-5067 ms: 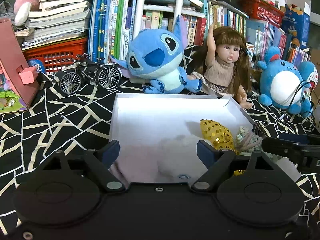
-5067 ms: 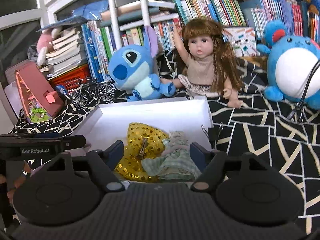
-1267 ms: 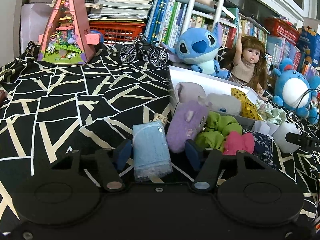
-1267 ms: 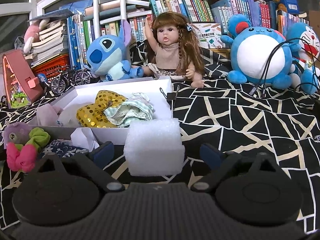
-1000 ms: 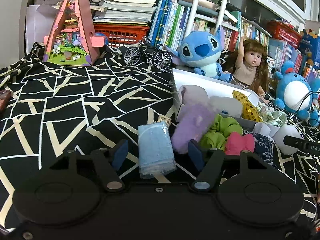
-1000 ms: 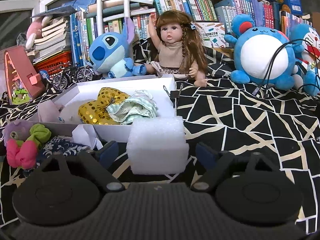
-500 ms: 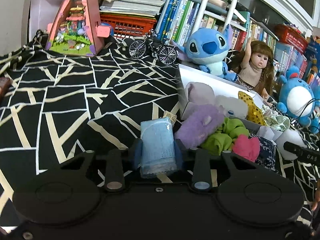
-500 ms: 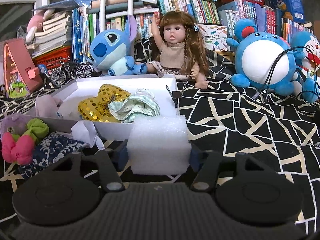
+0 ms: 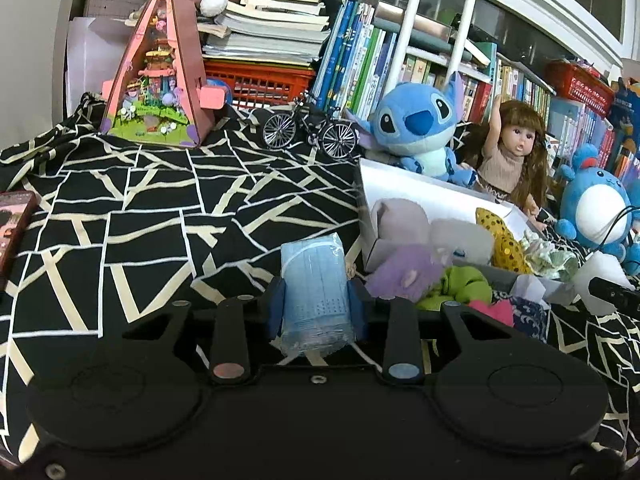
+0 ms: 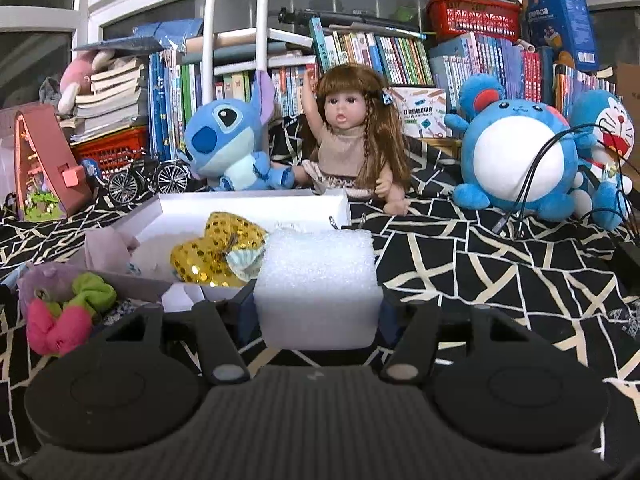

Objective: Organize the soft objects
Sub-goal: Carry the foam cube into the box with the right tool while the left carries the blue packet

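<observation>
Two grips set, box lies ahead

Left gripper (image 9: pixel 316 306) has just closed on the blue mask pack (image 9: pixel 313 280), long axis upright; white box (image 9: pixel 404 180) sits ahead-right. Right gripper (image 10: pixel 316 312), likewise just closed, pinches the foam block (image 10: pixel 318 268), box (image 10: pixel 248 204) ahead-left, nearer.

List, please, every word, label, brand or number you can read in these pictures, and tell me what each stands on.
None can be quoted with confidence.
book spines: titles too small to read.
white box behind the doll: printed characters, blurred.
blue carton on top of the books: lettering too small.
blue mask pack and foam block: no print visible.
</observation>
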Tool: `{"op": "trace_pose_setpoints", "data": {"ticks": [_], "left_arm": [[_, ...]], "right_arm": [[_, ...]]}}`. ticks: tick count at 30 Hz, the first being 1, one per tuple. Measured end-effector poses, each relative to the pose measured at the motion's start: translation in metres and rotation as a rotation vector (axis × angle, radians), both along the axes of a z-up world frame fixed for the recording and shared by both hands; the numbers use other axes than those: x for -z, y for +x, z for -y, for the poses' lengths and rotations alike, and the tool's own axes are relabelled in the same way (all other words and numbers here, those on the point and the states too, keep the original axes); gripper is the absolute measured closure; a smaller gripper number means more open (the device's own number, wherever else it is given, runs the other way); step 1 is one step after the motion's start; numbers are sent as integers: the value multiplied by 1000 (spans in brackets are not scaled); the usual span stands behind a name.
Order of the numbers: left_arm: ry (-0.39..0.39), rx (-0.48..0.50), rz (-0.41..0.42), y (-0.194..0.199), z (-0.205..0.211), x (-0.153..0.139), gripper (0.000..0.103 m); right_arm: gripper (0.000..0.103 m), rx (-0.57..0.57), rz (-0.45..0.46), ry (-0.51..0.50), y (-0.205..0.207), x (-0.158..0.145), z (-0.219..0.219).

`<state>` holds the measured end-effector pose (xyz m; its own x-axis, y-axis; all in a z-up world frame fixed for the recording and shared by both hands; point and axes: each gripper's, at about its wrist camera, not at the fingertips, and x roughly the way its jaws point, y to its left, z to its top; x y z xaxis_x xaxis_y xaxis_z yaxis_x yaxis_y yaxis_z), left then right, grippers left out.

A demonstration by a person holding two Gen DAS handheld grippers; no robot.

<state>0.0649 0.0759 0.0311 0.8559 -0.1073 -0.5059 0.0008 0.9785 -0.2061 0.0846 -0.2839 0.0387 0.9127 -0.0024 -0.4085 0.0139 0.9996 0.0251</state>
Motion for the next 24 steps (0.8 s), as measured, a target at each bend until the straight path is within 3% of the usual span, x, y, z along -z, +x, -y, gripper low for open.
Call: {"op": "trace_pose_setpoints", "data": {"ticks": [24], "left_arm": [[12,113,52,45,36,-54,71]], "right_arm": [[40,-12,32,74,19,-38,8]]}}
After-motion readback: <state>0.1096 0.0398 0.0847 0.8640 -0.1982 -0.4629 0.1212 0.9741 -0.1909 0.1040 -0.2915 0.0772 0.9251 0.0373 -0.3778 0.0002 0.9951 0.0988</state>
